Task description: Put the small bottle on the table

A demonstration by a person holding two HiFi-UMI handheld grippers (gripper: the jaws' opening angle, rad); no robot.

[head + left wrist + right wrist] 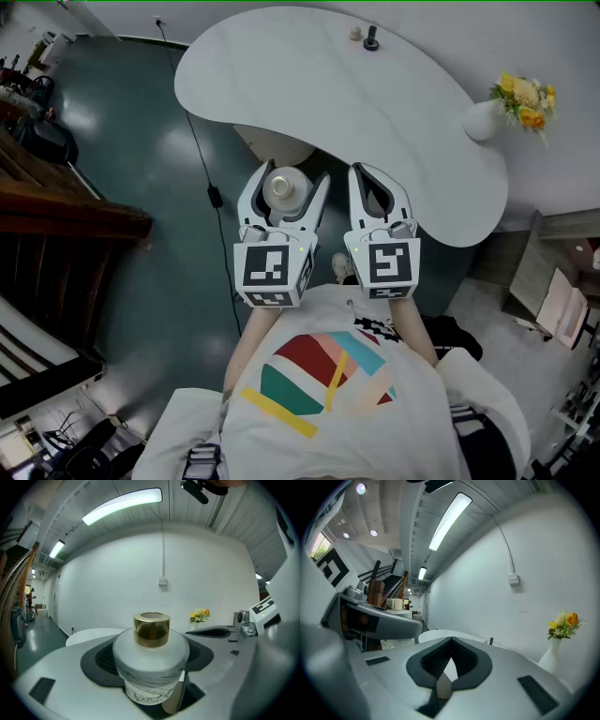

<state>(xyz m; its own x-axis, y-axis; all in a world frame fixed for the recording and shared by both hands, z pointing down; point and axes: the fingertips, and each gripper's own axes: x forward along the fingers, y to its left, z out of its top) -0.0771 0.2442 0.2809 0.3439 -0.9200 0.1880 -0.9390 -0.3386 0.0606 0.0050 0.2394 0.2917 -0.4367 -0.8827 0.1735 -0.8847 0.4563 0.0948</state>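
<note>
Left hand-held gripper (289, 180): held out before the person's chest, pointing forward and slightly down, marker cube nearest the body. Jaws stood wide and were clamped on the bottle (281, 187), one on each side of its body.

Bottle: in the left gripper view (150, 660), upright, with a frosted white body, a printed band low on it and a gold cap (151, 629). Carried in the air, short of the tabletop's (375, 103) near edge in the head view, not on it.

Right hand-held gripper (366, 173): just beside the left, parallel to it, same forward and slightly downward pose. Jaws were together with the tips meeting and nothing between them; the right gripper view (449, 643) confirms.

Tabletop: white, curved, ahead of both grippers.
- White vase (483, 120) with yellow flowers (525, 98), at the right end.
- Small dark object (371, 38) with a pale one just beside it, at the far edge; too small to identify.

Floor (122, 141): teal, with a black cable (202, 150) crossing it left of the grippers.
</note>
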